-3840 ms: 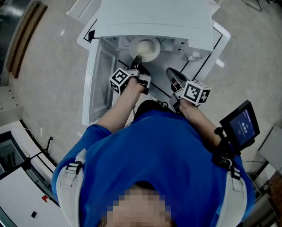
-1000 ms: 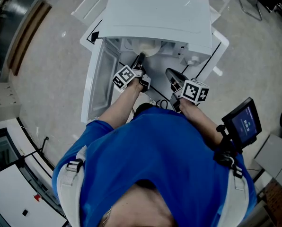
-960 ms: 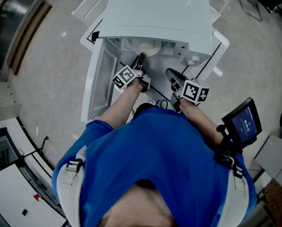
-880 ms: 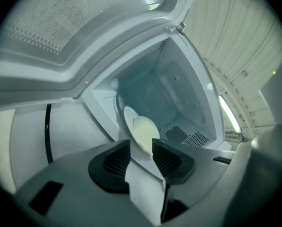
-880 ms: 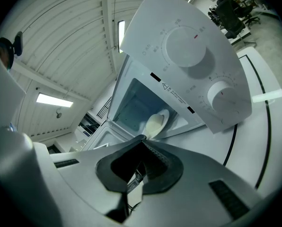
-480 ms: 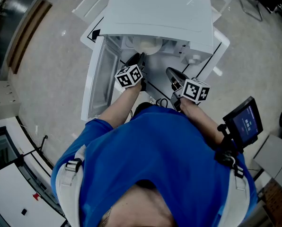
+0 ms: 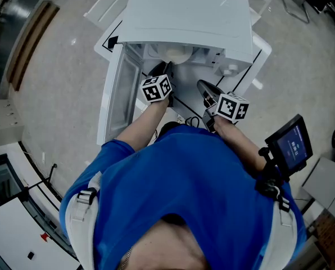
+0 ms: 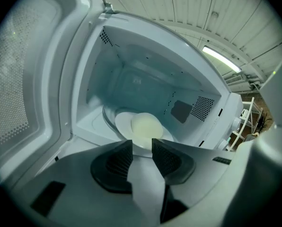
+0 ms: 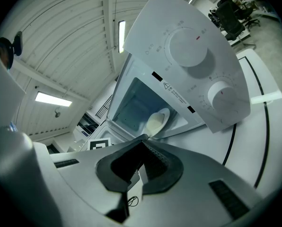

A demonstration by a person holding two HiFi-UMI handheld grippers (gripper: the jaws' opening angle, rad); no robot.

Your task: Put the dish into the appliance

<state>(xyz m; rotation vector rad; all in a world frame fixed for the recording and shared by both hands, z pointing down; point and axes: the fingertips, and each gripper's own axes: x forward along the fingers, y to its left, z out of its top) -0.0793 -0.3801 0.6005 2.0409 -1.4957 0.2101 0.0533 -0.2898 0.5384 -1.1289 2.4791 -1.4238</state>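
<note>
Left gripper has released, jaws apart, pulled back; dish sits inside microwave; right gripper closed, empty.

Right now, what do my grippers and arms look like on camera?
The left gripper and right gripper each have black ribbed jaw pads on a grey body, topped by a white cube with black square markers. The person wears a blue short-sleeved top with pale shoulder straps; a small black screen is mounted by the right arm.

Left claw gapes empty; right claw is pinched closed.
</note>
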